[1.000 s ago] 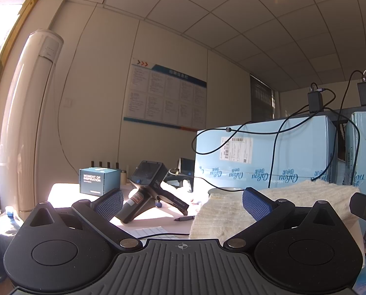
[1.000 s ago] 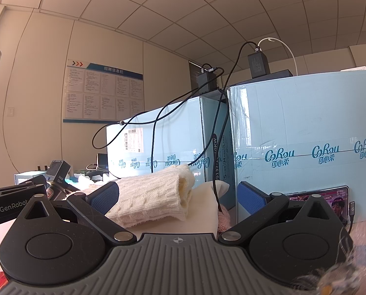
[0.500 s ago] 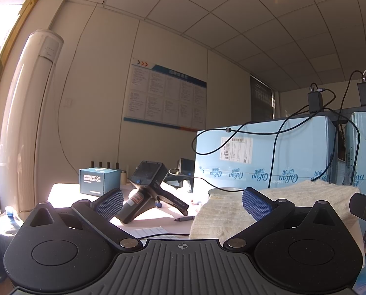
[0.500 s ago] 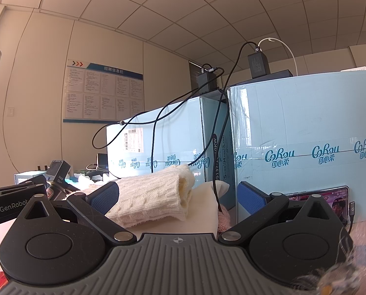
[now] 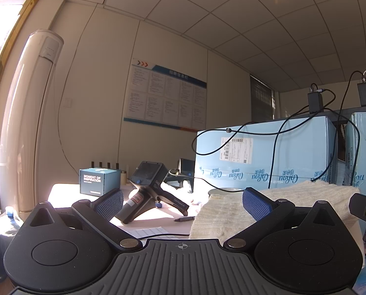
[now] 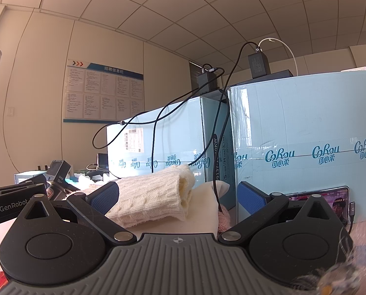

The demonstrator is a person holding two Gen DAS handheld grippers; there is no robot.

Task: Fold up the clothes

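A cream knitted garment (image 5: 303, 199) lies folded on the table ahead of my left gripper (image 5: 183, 200), which is open and empty, level with the table top. In the right wrist view the same cream knit (image 6: 153, 196) lies folded on a white cloth (image 6: 202, 211). My right gripper (image 6: 178, 196) is open and empty, with the knit just beyond and between its blue pads (image 6: 104, 196). The left gripper's body (image 6: 8, 204) shows at the left edge of that view.
Two large light-blue cartons (image 6: 305, 147) with black cables (image 6: 217, 135) stand close behind the clothes. A phone (image 6: 330, 201) leans on the right carton. A black handheld scanner (image 5: 146, 189), a small teal box (image 5: 97, 180) and a pen (image 5: 184, 218) lie at the left.
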